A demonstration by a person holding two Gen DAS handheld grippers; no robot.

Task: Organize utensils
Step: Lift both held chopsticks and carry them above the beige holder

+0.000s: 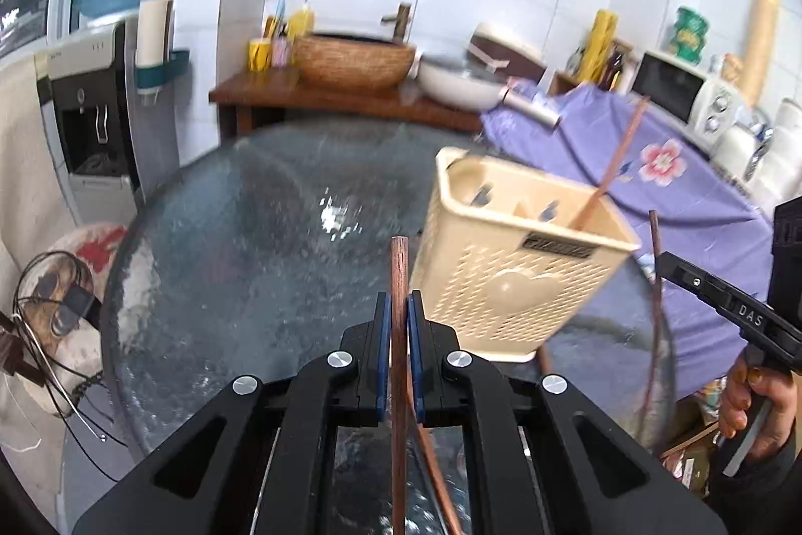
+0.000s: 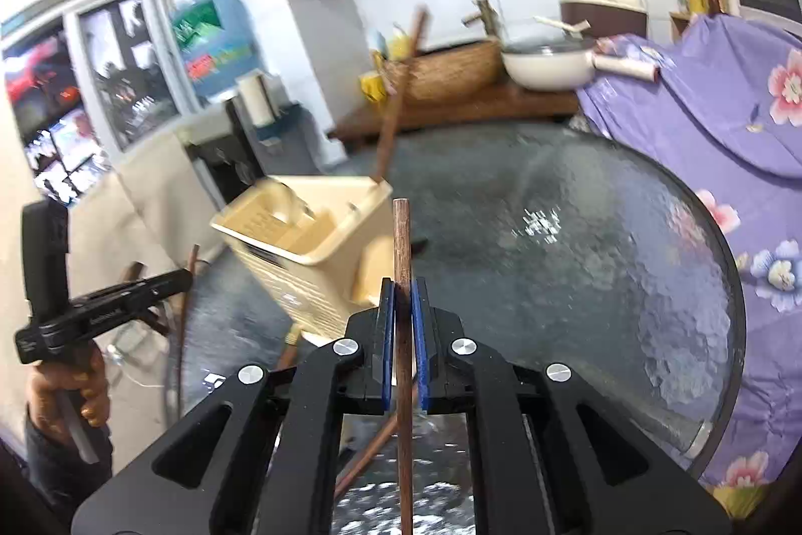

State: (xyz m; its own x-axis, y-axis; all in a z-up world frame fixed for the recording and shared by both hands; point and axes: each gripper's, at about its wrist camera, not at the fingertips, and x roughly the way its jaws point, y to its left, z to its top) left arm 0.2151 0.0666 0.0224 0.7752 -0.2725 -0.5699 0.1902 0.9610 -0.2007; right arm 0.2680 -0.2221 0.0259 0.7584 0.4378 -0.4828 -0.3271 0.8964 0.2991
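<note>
My left gripper (image 1: 399, 304) is shut on a brown wooden chopstick (image 1: 399, 254) that sticks up past its blue pads. My right gripper (image 2: 402, 289) is likewise shut on a second chopstick (image 2: 402, 229). Just ahead, a cream perforated utensil holder (image 1: 516, 274) (image 2: 311, 254) stands on the round glass table (image 1: 250, 234) (image 2: 601, 259). One chopstick (image 1: 619, 159) (image 2: 393, 119) leans in its corner compartment. Another chopstick (image 1: 436, 470) (image 2: 368, 452) lies on the glass below the grippers. Each view shows the other gripper (image 1: 669, 264) (image 2: 185, 279) in a hand beside the holder.
A purple flowered cloth (image 1: 702, 194) (image 2: 702, 109) covers furniture beside the table. Behind stands a wooden bench (image 1: 326, 99) with a woven bowl (image 1: 353, 61) and a white pan (image 1: 461, 83). A water dispenser (image 1: 95, 109) and loose cables (image 1: 50, 309) are on the left.
</note>
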